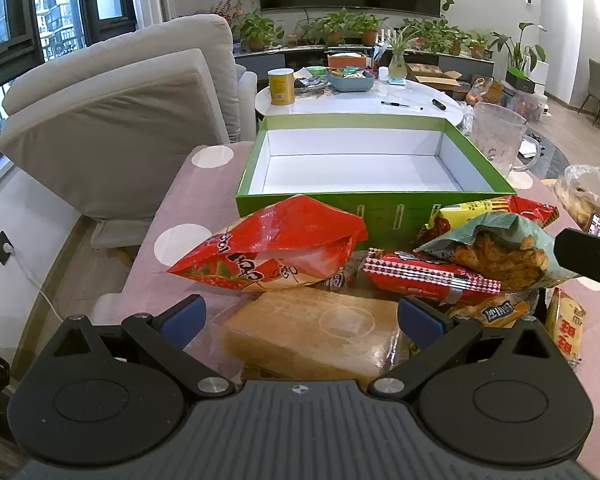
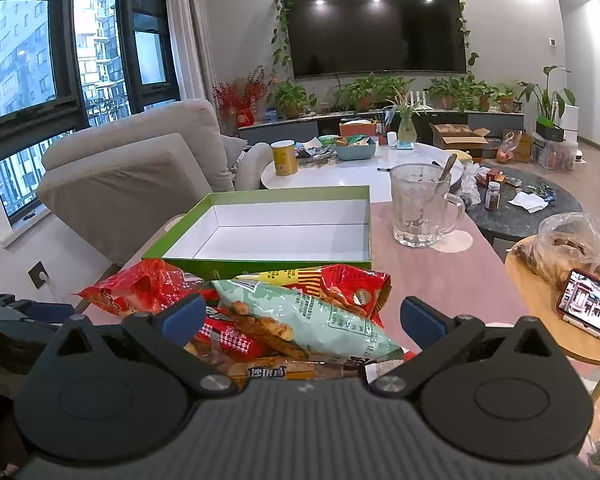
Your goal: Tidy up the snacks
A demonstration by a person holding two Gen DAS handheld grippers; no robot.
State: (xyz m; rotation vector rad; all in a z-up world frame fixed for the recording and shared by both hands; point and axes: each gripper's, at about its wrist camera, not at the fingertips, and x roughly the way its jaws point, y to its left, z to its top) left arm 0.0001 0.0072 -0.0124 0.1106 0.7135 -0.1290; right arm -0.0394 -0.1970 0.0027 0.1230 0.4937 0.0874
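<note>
**Box empty, snack pile untouched — task at start**

Table (image 2: pixel 440 276): pink cloth w/ white dots, carries everything. No bench here.

Box (image 1: pixel 300 204): green outside, white inside, open top, sits mid-table toward the far edge. Interior bare in both views, nothing packed yet. Largest item, plainly the target bin (my guess from the task).

Pile: all snacks heaped at near edge, just in front of box's near wall, some touching it.
- Red bag (image 1: pixel 268 248): big, crumpled, left side of pile, leans toward box's near-left corner.
- Bread pack (image 1: pixel 312 332): tan block in clear wrap, nearest to left gripper, under the red bag's edge.
- Green bag (image 2: pixel 312 320): pale green, fried sticks showing, lies on top of pile, right of centre.
- Red-yellow bag (image 2: pixel 340 280): behind the green bag, against box wall.
- Red bar pack (image 1: pixel 428 280): long, under the green bag.
- Small yellow packs at pile's right fringe; count unclear.

Mug (image 2: pixel 420 208): glass, right of box, not a snack, stays out.

Left gripper (image 1: pixel 302 316): jaws wide, nothing in them, bread pack lies between the pads but not pinched as far as I can tell.
Right gripper (image 2: pixel 302 318): jaws wide, nothing held, hovers over the green bag.

Progress: nil done, approx. Left: every pack to go into the box, one by one. Likely first picks: bread pack (L), green bag (R). Crinkly bags may slip or drag neighbours.
</note>
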